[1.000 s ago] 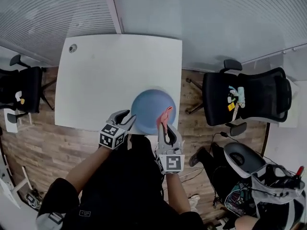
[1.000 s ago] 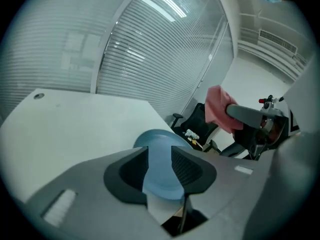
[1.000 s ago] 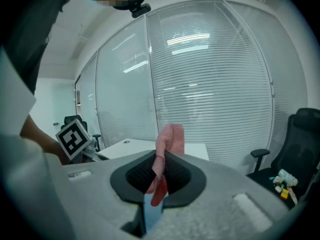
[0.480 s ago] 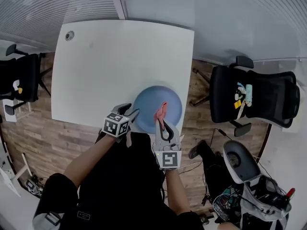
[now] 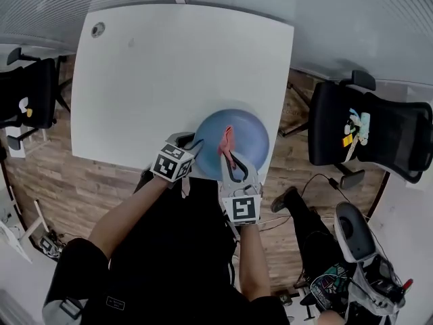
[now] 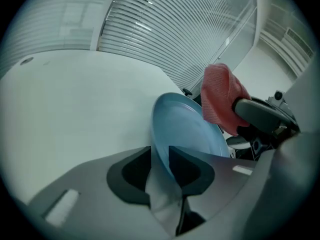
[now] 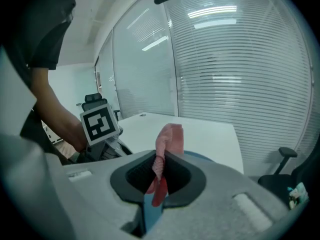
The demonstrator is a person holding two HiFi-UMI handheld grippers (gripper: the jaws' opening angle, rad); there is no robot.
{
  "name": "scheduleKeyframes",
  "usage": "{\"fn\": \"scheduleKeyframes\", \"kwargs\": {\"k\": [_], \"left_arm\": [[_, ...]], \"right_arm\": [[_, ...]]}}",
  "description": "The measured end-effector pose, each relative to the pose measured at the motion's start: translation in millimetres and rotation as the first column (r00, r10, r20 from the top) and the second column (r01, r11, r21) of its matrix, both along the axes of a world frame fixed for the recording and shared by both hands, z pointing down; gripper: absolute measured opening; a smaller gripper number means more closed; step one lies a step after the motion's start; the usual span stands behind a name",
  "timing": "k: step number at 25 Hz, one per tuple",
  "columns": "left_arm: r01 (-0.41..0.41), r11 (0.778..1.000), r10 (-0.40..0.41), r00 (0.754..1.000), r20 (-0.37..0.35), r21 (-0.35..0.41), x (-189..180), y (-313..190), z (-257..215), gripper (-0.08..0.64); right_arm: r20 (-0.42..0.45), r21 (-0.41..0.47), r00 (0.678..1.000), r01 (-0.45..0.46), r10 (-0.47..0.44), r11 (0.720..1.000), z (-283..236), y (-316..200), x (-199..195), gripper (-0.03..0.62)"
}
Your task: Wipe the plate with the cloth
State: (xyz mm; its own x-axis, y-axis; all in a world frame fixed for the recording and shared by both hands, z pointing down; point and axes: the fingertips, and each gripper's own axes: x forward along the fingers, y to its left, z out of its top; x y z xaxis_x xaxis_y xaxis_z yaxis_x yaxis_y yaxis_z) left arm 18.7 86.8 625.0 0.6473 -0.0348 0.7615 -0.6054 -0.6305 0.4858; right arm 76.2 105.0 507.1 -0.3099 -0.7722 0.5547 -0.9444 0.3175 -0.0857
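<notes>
Blue plate overhanging the white bench edge, pink cloth over it.
Left gripper fingers, just closing, clamp its rim; right gripper fingers pinch the cloth; black chairs either side.

Both your grippers come lower, bringing the blue plate down nearer the table. Your left gripper has just been closing its jaws, the plate's rim between them. The pink cloth in your right gripper now sits nearer the plate's middle.
</notes>
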Motion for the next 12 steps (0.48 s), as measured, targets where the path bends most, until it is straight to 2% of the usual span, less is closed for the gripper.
{"fn": "scheduleKeyframes", "kwargs": {"k": [4, 12], "left_arm": [[-0.05, 0.999, 0.05, 0.999, 0.014, -0.004, 0, 0, -1, 0.089], [-0.01, 0.997, 0.013, 0.999, 0.033, -0.072, -21, -5, 1, 0.034]], "right_arm": [[-0.019, -0.015, 0.999, 0.031, -0.032, 0.999, 10, -7, -8, 0.025], [-0.054, -0.106, 0.994, 0.087, -0.093, 0.99, 32, -7, -25, 0.025]]}}
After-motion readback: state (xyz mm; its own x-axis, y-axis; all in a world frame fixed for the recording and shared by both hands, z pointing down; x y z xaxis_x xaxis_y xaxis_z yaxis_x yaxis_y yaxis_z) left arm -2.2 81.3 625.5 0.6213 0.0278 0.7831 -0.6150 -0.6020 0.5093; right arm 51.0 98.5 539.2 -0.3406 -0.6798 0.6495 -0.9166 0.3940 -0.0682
